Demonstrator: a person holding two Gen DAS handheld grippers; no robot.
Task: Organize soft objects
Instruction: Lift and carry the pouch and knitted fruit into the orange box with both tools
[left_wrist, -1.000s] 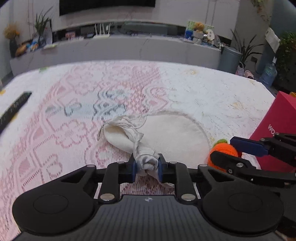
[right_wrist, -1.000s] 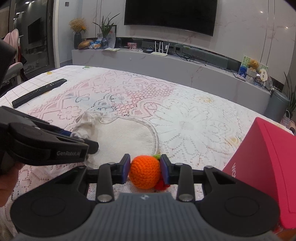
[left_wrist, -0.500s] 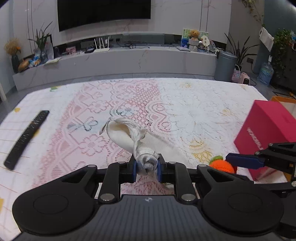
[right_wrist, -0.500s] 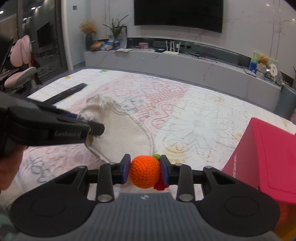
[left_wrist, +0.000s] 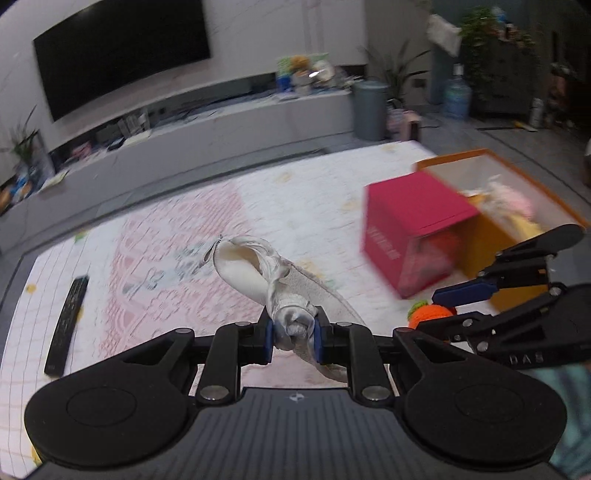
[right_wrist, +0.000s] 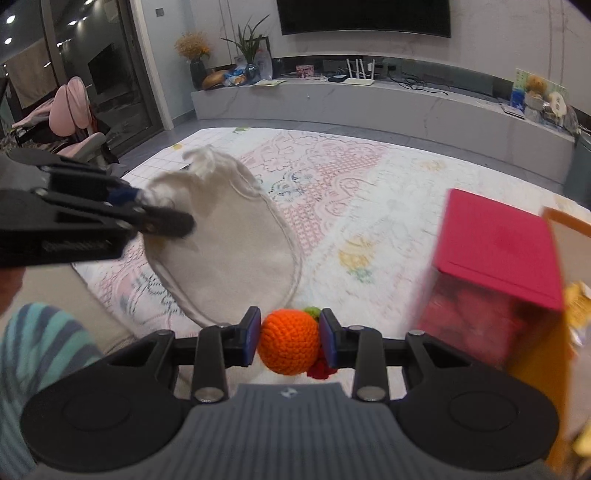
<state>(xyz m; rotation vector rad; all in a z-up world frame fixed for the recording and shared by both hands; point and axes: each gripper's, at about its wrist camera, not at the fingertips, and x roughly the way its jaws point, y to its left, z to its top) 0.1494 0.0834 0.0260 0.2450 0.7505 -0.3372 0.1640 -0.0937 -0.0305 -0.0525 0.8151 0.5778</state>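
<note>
Holding a bunched corner of a cream cloth pouch (left_wrist: 251, 266), the left gripper (left_wrist: 293, 334) is clamped tight on the gathered fabric, the rest drooping limply above a lace-patterned spread (right_wrist: 332, 177). The right gripper (right_wrist: 290, 341), partly closed, pinches an orange crocheted ball (right_wrist: 289, 341) across its middle. Both look light and squashy; the pouch should carry best by its knotted neck, the ball by its widest part. Nearby, a pink box (left_wrist: 413, 225) leans against an open orange box (left_wrist: 546, 195) holding other soft things.
</note>
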